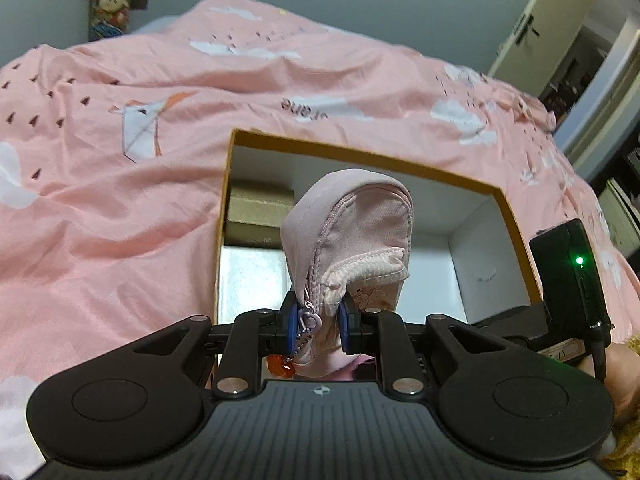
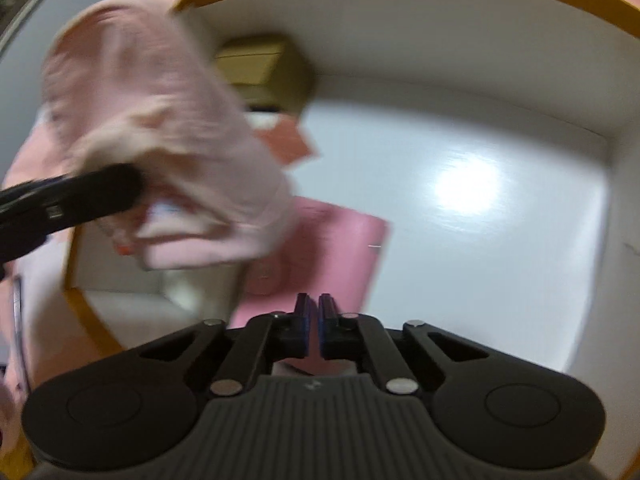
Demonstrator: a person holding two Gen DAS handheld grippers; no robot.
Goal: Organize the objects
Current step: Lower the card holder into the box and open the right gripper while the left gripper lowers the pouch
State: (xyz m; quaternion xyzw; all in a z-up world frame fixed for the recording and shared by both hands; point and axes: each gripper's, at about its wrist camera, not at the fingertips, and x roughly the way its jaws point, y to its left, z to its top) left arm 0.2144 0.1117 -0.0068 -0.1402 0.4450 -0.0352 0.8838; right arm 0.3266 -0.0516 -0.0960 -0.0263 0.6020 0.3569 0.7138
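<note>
Pouch first — small pale-pink zippered fabric pouch [image 1: 348, 236], clamped in the left gripper [image 1: 320, 326] above the white, orange-rimmed cardboard box [image 1: 516, 236]. Only the right view shows the flat pink card [image 2: 336, 256] inside — right gripper [image 2: 313, 324] pinched together, empty.

Motion-blurred pink pouch [image 2: 160, 140], right view

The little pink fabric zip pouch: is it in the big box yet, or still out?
Still out. The left gripper is shut on the pink pouch, holding it above the white-lined, yellow-rimmed box.
</note>
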